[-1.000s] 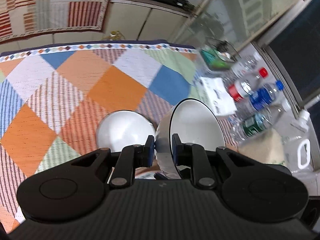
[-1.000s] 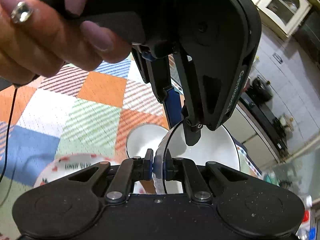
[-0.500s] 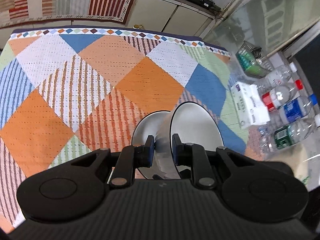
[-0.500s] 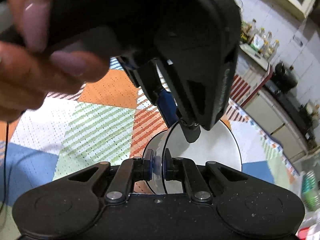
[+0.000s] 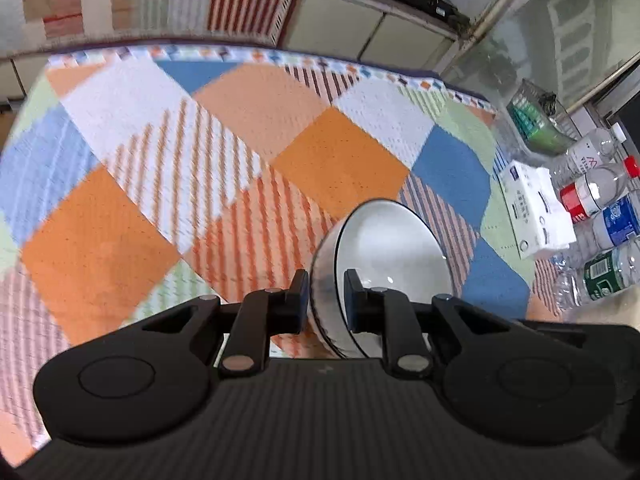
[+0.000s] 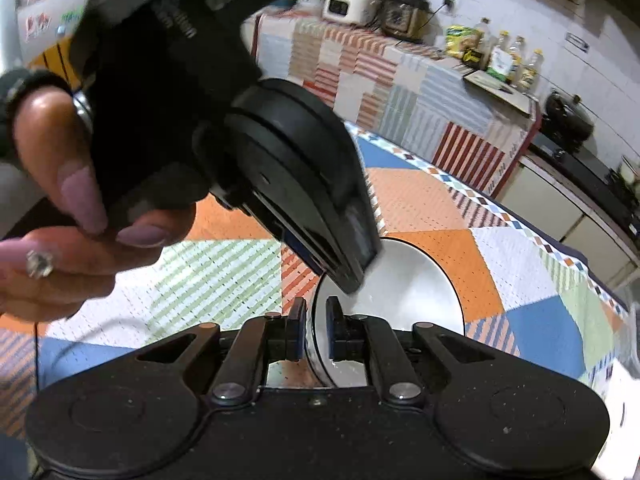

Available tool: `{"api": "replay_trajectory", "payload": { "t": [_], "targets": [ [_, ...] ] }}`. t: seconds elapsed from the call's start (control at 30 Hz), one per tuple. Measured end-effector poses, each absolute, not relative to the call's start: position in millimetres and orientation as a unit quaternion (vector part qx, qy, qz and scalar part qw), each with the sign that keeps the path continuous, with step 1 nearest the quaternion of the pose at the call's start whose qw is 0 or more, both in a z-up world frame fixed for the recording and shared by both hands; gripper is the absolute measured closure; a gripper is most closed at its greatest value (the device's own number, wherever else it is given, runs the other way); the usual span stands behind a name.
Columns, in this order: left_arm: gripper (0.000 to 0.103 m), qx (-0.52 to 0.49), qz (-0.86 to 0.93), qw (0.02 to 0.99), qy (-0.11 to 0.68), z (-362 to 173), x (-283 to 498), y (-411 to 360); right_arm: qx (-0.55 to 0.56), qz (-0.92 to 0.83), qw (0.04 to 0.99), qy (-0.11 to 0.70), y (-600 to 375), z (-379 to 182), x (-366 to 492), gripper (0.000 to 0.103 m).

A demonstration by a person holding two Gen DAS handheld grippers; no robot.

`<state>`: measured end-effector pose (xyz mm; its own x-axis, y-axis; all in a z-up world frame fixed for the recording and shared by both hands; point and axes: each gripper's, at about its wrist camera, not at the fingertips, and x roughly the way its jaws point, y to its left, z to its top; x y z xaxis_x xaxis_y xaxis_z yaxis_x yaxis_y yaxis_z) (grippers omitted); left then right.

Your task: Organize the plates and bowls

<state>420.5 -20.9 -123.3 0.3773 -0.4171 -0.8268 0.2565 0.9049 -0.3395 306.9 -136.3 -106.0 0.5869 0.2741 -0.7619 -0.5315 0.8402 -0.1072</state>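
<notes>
Both grippers pinch the rim of one white ceramic bowl with a thin dark rim line (image 5: 394,248), held on edge above the patchwork-cloth bench (image 5: 248,128). Left gripper (image 5: 326,292): jaws part-closed across the bowl wall, one finger outside, one inside. Right gripper (image 6: 316,330): same pinch, narrower gap. Bowl mouth faces right in both views, directly ahead of the fingers. Left gripper body overhangs it in the right view. Likely next: tipping it level and lowering it. No other dishes in view.

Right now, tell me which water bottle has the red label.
The bottle with the red label, red-capped, lies between the white-labelled one and the blue-labelled one.
</notes>
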Motion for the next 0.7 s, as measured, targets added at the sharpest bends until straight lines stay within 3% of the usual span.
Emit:
{"api": "replay_trajectory", "payload": {
  "t": [0.13,0.3,0.53,0.7],
  "targets": [
    [0.073,-0.058,-0.21,0.834,0.507,-100,407,-19,-0.137,0.224,0.881,0.395,-153,-93,287,0.074],
    [0.063,-0.033,-0.226,0.841,0.49,-69,376,-21,-0.11,0.194,0.893,0.391,-178,-73,256,0.063],
    [0.061,0.005,-0.256,0.838,0.482,-32,323,-35,-0.101,0.152,0.906,0.382,-209,-44,204,0.059],
    [0.051,0.048,-0.273,0.836,0.473,-12,282,-49,-0.099,0.124,0.915,0.371,-226,-19,162,0.045]
  ]
}}
